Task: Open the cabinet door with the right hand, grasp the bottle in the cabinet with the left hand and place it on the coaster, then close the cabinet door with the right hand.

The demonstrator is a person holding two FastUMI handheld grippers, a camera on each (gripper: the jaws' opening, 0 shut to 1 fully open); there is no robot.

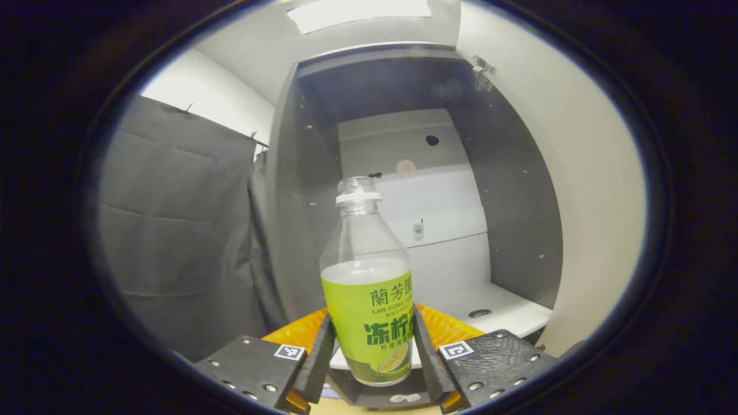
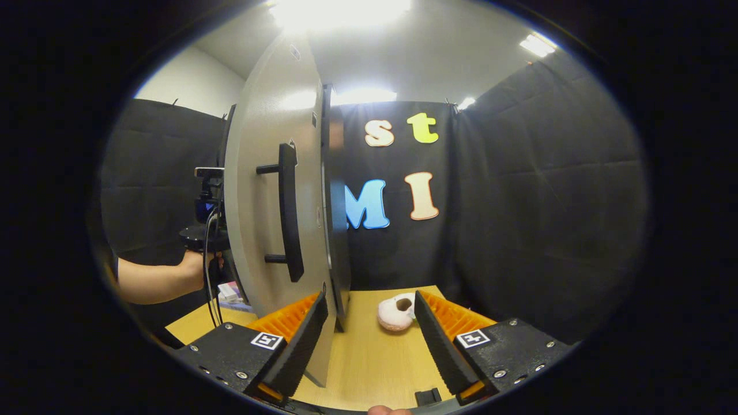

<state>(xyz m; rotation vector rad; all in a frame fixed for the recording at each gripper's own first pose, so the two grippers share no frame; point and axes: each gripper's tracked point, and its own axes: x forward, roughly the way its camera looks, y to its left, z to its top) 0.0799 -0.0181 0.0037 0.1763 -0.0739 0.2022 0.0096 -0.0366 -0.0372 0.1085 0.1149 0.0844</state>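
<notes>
A: Left gripper view first. What've we got w/ the bottle?

B: We've got the bottle [image 1: 366, 288] upright between the fingers of the left gripper [image 1: 369, 351], both pads pinching its green label, one on each side. It's clear plastic, no cap, pale liquid up to about the label's top edge.

A: And relative to the cabinet?

B: The bottle sits in front of the cabinet [image 1: 403, 173], at its open mouth; we can't tell if it's fully out. Behind it we see the cabinet's dark side walls, a pale back panel and a white floor shelf [image 1: 501, 308]. The open door [image 1: 576, 190] stands to the right of the bottle.

A: Right gripper view?

B: The right gripper [image 2: 369, 334] has its fingers spread wide, pinching nothing. The door [image 2: 271, 190] is swung open, edge-on toward us, its lower edge reaching down beside the left finger; we can't tell if they touch. Black handle [image 2: 290, 213] on the door's face. Right of the door, on the wooden table [image 2: 369, 357], lies a pale doughnut-shaped thing [image 2: 396, 312]. Left of the door, a person's arm [image 2: 155, 279] holds the other gripper, mostly hidden by the door.
</notes>
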